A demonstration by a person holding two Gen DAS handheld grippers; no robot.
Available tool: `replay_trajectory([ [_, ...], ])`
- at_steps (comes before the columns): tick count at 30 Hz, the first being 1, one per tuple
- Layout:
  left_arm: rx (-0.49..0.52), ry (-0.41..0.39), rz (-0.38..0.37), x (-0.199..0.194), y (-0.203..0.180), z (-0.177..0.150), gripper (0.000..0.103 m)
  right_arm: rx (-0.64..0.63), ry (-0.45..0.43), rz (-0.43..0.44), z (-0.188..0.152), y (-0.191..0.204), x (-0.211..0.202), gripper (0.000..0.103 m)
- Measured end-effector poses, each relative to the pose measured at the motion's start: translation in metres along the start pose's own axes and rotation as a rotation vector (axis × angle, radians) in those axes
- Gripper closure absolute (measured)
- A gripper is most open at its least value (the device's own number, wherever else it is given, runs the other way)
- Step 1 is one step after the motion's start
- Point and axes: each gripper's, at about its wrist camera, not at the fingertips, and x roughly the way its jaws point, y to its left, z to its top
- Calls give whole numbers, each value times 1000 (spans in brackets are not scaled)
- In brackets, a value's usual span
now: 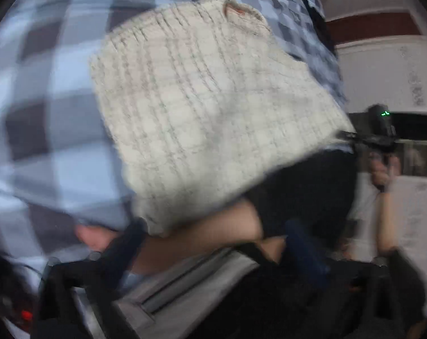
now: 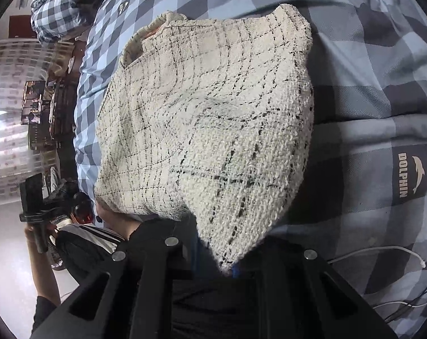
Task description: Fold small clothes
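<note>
At lower centre, my right gripper (image 2: 227,268) clamps the tweed garment's (image 2: 207,118) corner; soft, thick, limp weave; grip hems; my left jaws: released.

The whole left wrist view is smeared by motion blur, so the weave of the cream tweed garment with dark check lines (image 1: 213,107) is softened there, while in the right wrist view its lowest corner is hidden between the black fingers of the right gripper (image 2: 230,268).
</note>
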Motion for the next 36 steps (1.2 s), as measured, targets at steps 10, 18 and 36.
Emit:
replay_trajectory([
  [10, 47, 131, 418, 62, -1, 13, 0, 30, 14, 3, 0, -9, 2, 90],
  [18, 73, 364, 344, 134, 5, 18, 16, 28, 13, -10, -1, -11, 1, 90],
  [36, -62, -181, -320, -12, 16, -17, 96, 144, -133, 226, -31, -10, -43, 90],
])
